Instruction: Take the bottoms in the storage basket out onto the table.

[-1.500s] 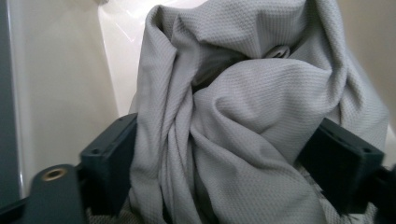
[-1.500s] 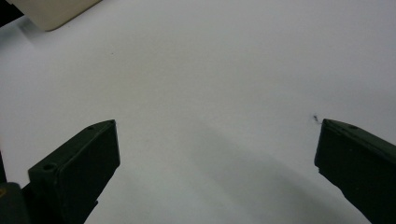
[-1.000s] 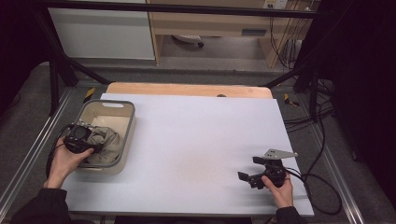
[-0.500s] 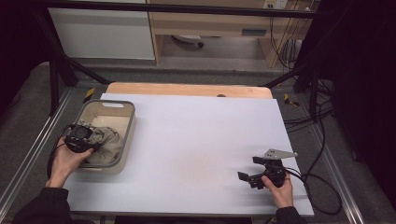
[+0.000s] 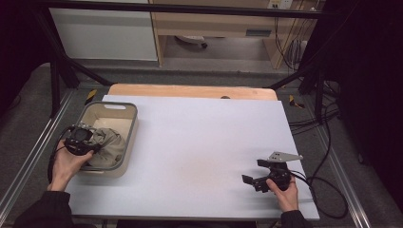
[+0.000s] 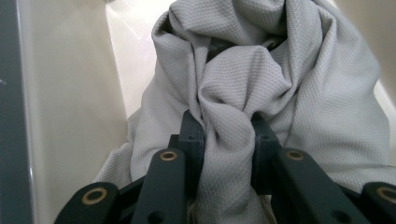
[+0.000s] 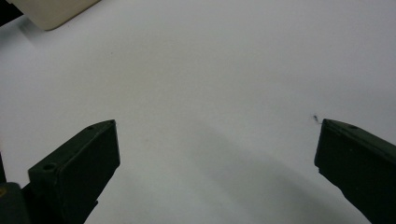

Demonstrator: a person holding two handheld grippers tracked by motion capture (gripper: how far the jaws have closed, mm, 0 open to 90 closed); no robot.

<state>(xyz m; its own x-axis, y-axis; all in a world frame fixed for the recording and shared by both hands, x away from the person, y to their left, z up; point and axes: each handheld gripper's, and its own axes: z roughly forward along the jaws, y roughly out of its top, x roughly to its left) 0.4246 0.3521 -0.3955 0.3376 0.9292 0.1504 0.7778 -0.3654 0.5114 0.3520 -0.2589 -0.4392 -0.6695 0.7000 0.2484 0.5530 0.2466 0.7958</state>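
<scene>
The white table (image 5: 199, 142) is filling the middle of the high view. At its left edge the bin (image 5: 128, 124) is holding the grey cloth (image 5: 108, 146) (crumpled). The left gripper (image 6: 227, 133), its jaws having just closed, is pinching a cloth fold. At lower right the right gripper (image 5: 249, 181) is resting with jaws wide.

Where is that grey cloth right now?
The grey cloth lies bunched inside the beige tub at the table's left side in the high view, a fold pinched between the left gripper fingers.
</scene>
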